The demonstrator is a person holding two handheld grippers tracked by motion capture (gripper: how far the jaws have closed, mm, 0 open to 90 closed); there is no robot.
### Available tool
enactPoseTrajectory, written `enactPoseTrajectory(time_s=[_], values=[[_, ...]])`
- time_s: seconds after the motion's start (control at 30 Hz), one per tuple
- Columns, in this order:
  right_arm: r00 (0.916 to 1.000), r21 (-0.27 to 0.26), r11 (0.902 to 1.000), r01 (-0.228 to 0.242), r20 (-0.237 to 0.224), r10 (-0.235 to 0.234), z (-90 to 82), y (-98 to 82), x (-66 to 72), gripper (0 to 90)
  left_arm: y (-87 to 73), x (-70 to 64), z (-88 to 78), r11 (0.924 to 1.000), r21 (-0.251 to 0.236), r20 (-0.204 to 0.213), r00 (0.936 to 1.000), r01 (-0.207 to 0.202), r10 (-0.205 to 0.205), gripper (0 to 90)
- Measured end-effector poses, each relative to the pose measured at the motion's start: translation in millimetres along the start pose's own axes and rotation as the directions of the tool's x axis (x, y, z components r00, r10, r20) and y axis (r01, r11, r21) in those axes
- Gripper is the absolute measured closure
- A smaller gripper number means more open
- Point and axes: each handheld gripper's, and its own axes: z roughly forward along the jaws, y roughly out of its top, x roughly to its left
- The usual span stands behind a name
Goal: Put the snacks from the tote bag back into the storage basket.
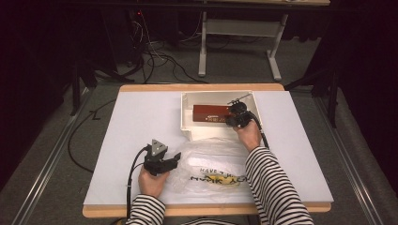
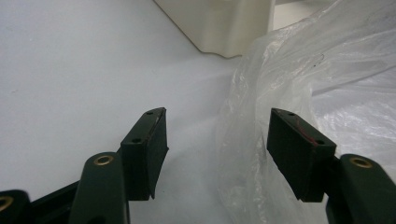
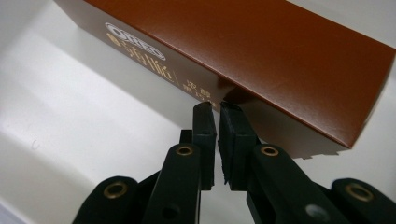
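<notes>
A brown-red carton with a white logo lies in a white tray at the back of the table. My right gripper reaches into the tray at the carton's right end. In the right gripper view its jaws stand shut, tips right at the carton's lower long edge, with nothing between them. My left gripper rests near the front left, open, beside a crumpled clear plastic bag. In the left gripper view the bag's loose edge lies between the open jaws, and the pads do not press it.
The bag bears black lettering and has something yellow inside near the front edge. The white tabletop stretches to the left of the tray. The tray's corner stands just beyond the bag. Cables and table legs lie on the floor behind.
</notes>
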Motion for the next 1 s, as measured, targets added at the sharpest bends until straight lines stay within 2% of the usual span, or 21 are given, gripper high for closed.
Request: enactPoseTrajectory(time_s=[0.13,0.37,0.57,1.0], values=[[0.9999,-0.014,0.9998,-0.013,-0.003,0.013,-0.3,-0.7,-3.2,85.3,-0.2,-0.4,0.0,1.0000,-0.006,-0.001,1.0000,0.004,-0.004,38.5],[0.9993,-0.070,0.9972,0.027,-0.024,-0.028,-18.6,-8.9,-0.8,83.6,0.2,-1.4,0.8,0.9999,0.006,-0.005,0.9999,-0.012,0.012,38.7],[0.9980,-0.119,0.9922,0.037,-0.047,-0.043,-34.0,-21.0,-2.8,81.2,0.3,-1.3,0.7,0.9999,0.007,-0.006,0.9999,-0.012,0.012,38.7],[0.9943,-0.185,0.9819,0.042,-0.089,-0.059,-53.2,-40.8,-6.4,69.8,0.4,-1.2,0.9,0.9999,0.009,-0.009,0.9999,-0.009,0.009,38.7]])
